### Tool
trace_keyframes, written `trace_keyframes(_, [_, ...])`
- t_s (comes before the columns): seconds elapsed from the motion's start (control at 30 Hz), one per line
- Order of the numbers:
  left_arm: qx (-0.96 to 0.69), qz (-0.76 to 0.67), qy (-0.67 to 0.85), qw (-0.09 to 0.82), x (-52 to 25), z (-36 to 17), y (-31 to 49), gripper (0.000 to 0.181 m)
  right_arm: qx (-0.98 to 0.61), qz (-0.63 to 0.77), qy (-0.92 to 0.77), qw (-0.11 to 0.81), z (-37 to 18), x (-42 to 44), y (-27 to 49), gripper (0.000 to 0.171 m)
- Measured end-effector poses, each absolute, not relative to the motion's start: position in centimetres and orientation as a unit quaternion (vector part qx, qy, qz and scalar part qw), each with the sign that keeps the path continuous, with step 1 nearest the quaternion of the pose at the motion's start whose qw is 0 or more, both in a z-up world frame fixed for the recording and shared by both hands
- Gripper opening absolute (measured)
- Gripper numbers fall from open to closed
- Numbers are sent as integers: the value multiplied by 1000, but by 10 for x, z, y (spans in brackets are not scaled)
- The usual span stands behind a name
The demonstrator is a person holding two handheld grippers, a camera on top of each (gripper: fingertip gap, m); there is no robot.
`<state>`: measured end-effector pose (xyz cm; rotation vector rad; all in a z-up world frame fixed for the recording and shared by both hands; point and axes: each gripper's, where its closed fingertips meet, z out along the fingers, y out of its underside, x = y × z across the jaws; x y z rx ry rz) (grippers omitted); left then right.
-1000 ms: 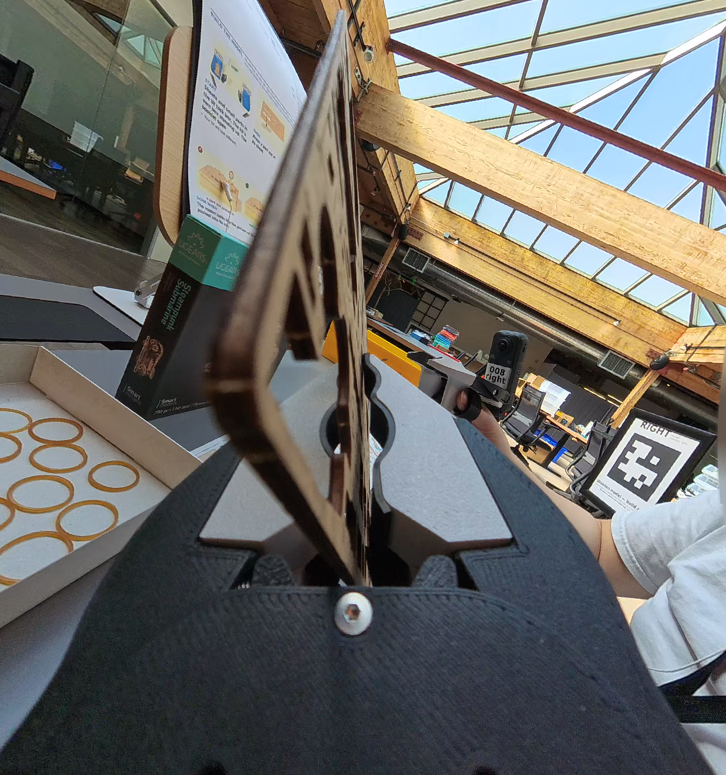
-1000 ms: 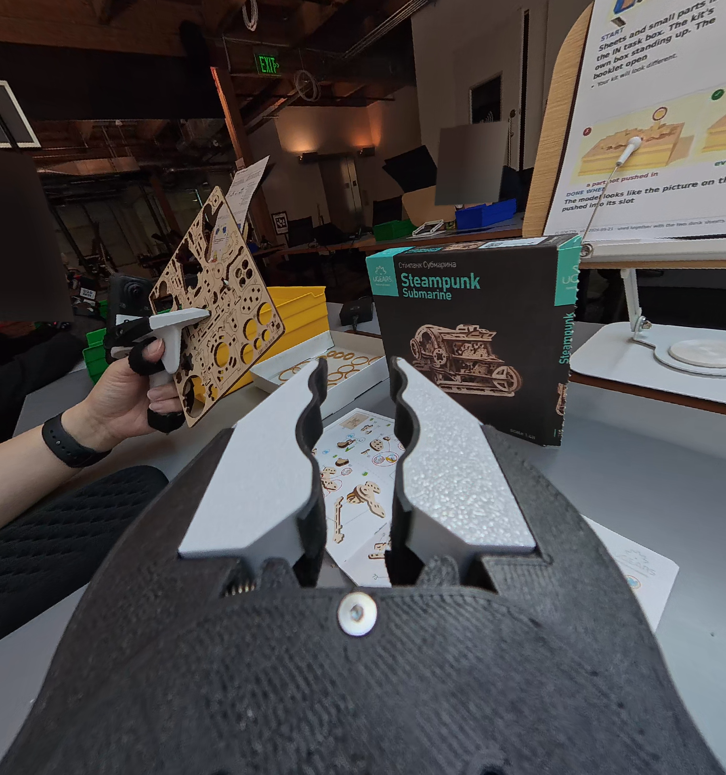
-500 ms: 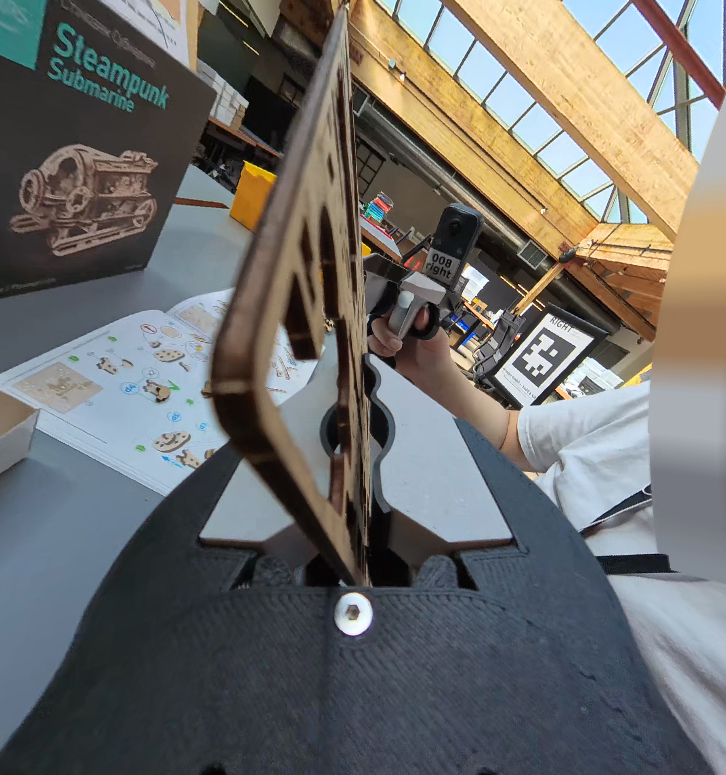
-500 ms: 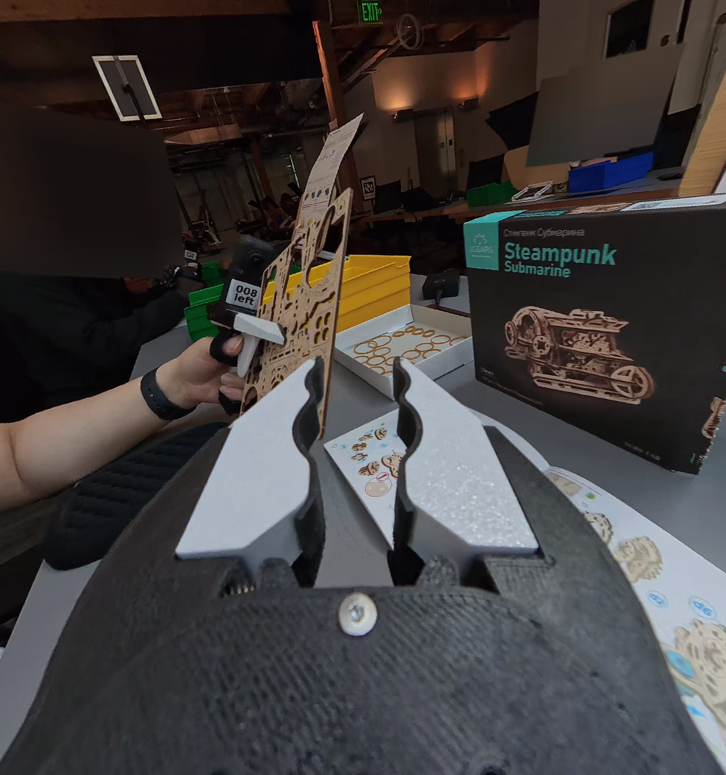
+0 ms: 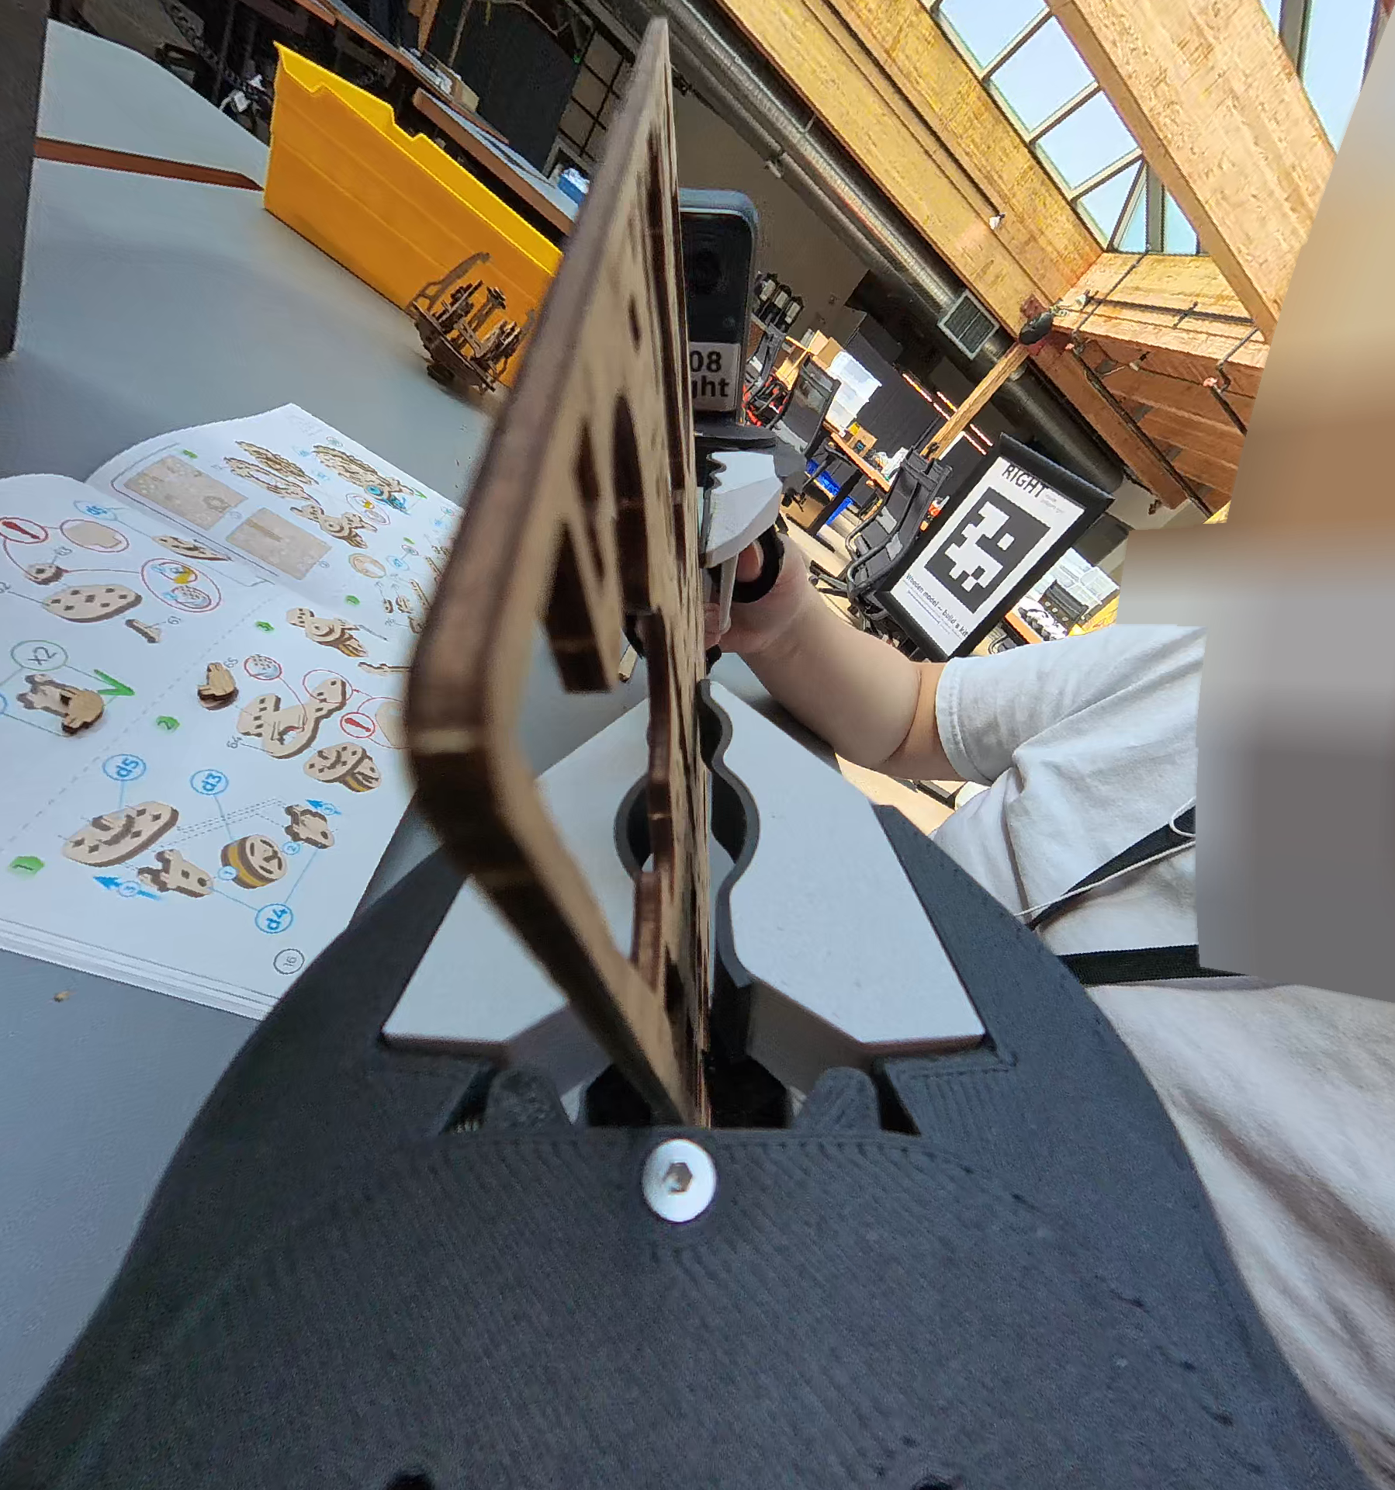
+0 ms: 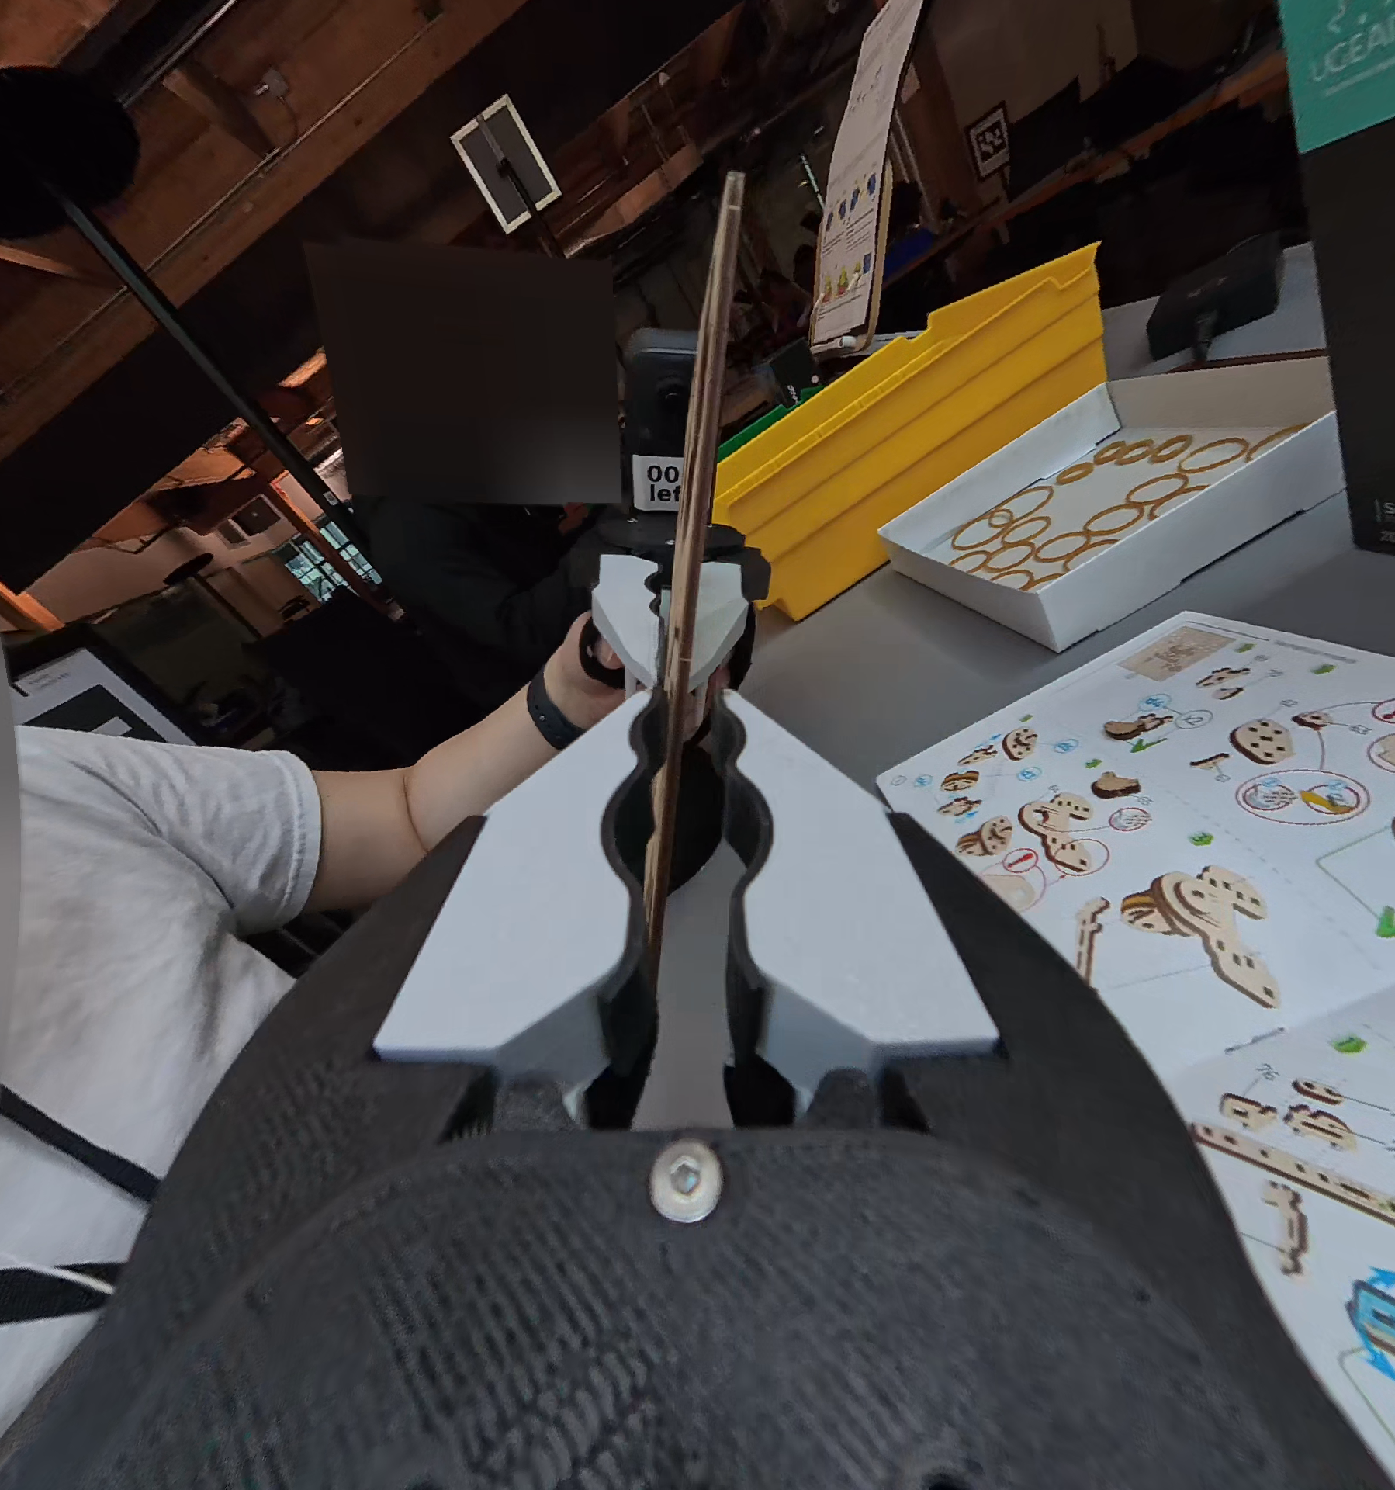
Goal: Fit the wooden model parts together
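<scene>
- Grey table (image 6: 880, 645), workshop bkgd; booklet (image 5: 154, 685) lies open
- Left gripper (image 5: 706, 814) clamped on wooden sheet (image 5: 517, 726), upright above booklet
- Right gripper (image 6: 682, 838) fingers apart, straddling sheet edge w/o grip
- Risk: hard squeeze or twist could snap thin sheet

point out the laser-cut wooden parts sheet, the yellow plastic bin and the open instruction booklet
laser-cut wooden parts sheet (image 5: 468, 774), left wrist view, on its rounded lower corner
yellow plastic bin (image 6: 920, 451), right wrist view, on its long side wall
open instruction booklet (image 5: 194, 645), left wrist view, on the open page
</scene>
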<state>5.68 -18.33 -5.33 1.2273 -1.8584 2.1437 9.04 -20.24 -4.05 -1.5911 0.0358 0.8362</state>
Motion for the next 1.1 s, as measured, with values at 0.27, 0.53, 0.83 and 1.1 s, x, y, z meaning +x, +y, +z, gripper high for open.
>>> trace_keyframes(0.27, [377,730,-568,45,55,-39,-182,17,-654,462,67,595,-36,96,-208,0])
trace_keyframes(0.53, [375,774,-509,42,56,-22,-157,19,-620,447,87,639,-17,119,-218,0])
trace_keyframes(0.83, [380,763,-521,48,57,-33,-156,19,-579,438,116,678,0,144,-229,0])
trace_keyframes(1.1, [367,708,-600,62,50,-59,-183,15,-553,437,131,697,7,156,-236,0])
